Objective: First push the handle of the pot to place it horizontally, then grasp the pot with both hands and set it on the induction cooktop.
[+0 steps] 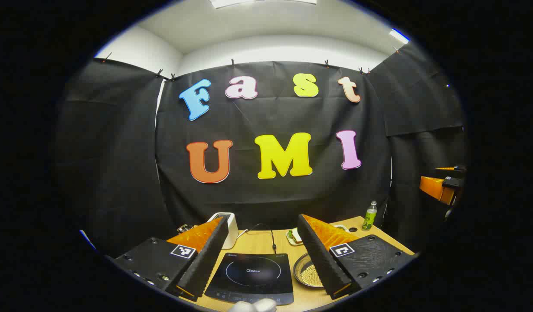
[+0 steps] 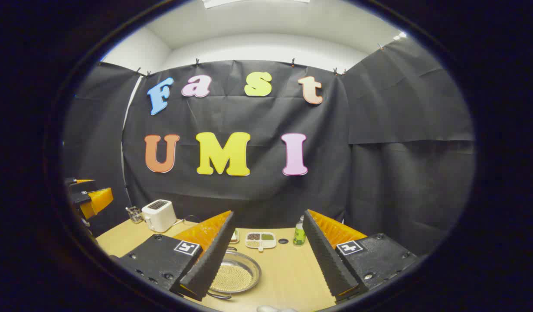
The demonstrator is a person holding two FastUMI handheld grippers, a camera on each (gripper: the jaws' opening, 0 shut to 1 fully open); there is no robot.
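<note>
Both grippers hang above a light wooden table (image 2: 288, 273) with their fingers spread wide and nothing between them: the left gripper (image 1: 259, 255) over the black glass induction cooktop (image 1: 252, 277), the right gripper (image 2: 266, 260) over bare wood to the right of the pot.

The pot, a shallow round metal pan (image 2: 233, 274) filled with small pale yellow grains, sits on the table just beside the cooktop's right edge, not on it. In the left gripper view the pan (image 1: 307, 273) is partly covered by that gripper's right-hand finger. A thin wire handle shows at the pan's near rim in the right gripper view; how it lies I cannot tell exactly.

Behind the cooktop, at its far left corner, stands a white toaster (image 2: 158, 215) with a small glass jar (image 2: 135, 214) beside it. A dark cable (image 1: 271, 237) runs from the cooktop's far edge toward the wall. Behind the pan lie a white divided dish (image 2: 260, 239) holding dark and green portions, a small plate with food (image 1: 295, 236), and, farther right, a small green bottle (image 2: 299, 234). A white rounded object (image 1: 253, 306) shows at the cooktop's near edge.
</note>
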